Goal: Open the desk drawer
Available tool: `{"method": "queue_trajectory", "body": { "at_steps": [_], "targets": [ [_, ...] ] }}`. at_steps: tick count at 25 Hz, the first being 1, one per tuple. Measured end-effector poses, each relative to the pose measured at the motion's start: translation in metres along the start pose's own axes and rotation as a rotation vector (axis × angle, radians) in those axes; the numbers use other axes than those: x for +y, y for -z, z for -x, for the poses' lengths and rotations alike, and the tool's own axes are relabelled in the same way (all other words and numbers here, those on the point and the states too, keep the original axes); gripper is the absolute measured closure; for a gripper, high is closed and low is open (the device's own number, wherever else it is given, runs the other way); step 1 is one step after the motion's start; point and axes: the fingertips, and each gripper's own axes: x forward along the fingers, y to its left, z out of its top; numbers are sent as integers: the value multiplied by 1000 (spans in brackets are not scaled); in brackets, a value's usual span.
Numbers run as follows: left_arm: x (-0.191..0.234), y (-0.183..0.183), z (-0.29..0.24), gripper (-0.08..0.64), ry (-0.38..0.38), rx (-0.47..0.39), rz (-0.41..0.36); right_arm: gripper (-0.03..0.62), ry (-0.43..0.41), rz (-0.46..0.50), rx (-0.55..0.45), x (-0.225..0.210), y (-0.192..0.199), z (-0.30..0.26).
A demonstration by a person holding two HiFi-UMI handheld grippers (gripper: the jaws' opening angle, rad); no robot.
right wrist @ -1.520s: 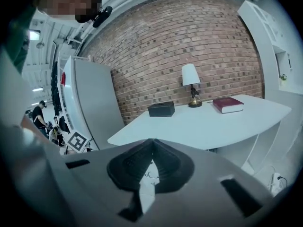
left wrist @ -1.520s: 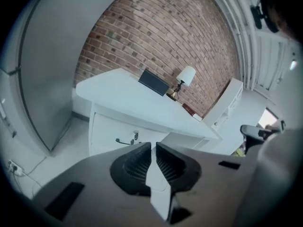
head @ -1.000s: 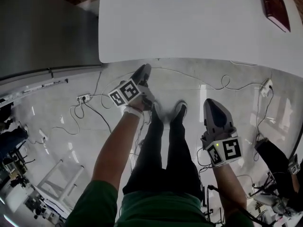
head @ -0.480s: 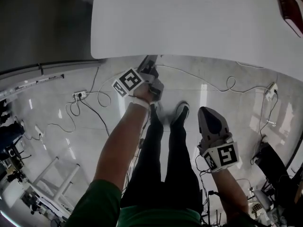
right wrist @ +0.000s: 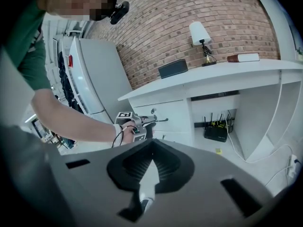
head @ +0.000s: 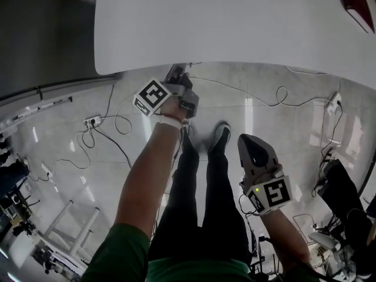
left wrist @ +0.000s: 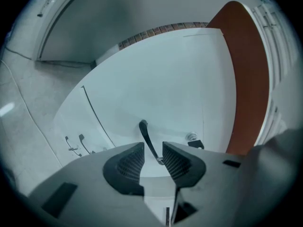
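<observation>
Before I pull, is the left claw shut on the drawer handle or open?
Open: in the left gripper view the left claw has its jaws apart, the drawer handle between them.

Red brick wall (right wrist: pixel 189 13) backs a long white desk (head: pixel 235 22), where a small table lamp with a white shade (right wrist: pixel 199 32), a dark rectangular box (right wrist: pixel 173 68) and a dark red book (right wrist: pixel 243 57) lying flat sit well apart. A black router (right wrist: pixel 215 130) rests low in the desk's open recess. A tall white cabinet (right wrist: pixel 97 79) stands beside the desk. Glossy pale floor tiles (head: pixel 76 175) mirror a strip of overhead light (head: pixel 248 107); thin cables (head: pixel 110 148) and a white power strip (head: pixel 91 121) lie strewn across them.
</observation>
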Motion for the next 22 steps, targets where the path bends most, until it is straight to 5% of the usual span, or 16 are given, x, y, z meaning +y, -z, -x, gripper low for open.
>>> {"method": "queue_trajectory", "body": {
  "at_steps": [9, 22],
  "targets": [
    [3, 2, -10, 502, -5, -40, 25, 591, -11, -25, 29, 6, 17, -4],
    [8, -4, -7, 531, 37, -139, 161, 591, 2, -35, 37, 0, 19, -12]
  ]
}}
